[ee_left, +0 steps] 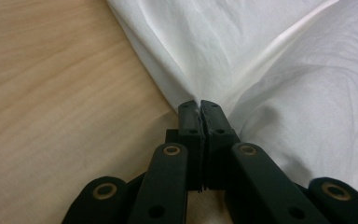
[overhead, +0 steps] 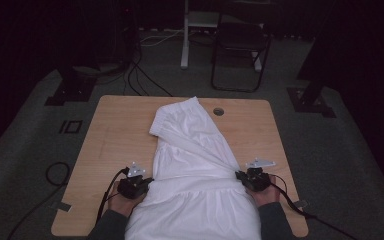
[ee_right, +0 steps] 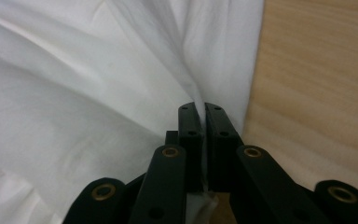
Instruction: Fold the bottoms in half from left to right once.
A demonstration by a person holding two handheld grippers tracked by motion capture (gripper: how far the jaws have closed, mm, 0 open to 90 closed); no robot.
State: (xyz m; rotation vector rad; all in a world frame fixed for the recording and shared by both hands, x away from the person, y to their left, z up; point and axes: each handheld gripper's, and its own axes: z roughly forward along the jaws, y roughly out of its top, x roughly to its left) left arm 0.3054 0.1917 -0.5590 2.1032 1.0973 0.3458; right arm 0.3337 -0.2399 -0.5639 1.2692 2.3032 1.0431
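Both grippers, left (overhead: 147, 181) and right (overhead: 240, 176), have fingers pinching opposite edges of the white cloth (overhead: 195, 165), probably to pull it flat across the desk (overhead: 115, 130).

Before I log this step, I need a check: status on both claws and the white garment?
Left claw shut on white garment. Right claw shut on its other edge. Garment spread on table. Nothing in the way.

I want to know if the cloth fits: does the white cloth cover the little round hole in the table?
No, in the high view the round hole lies bare on the wooden table, just beside the white cloth.
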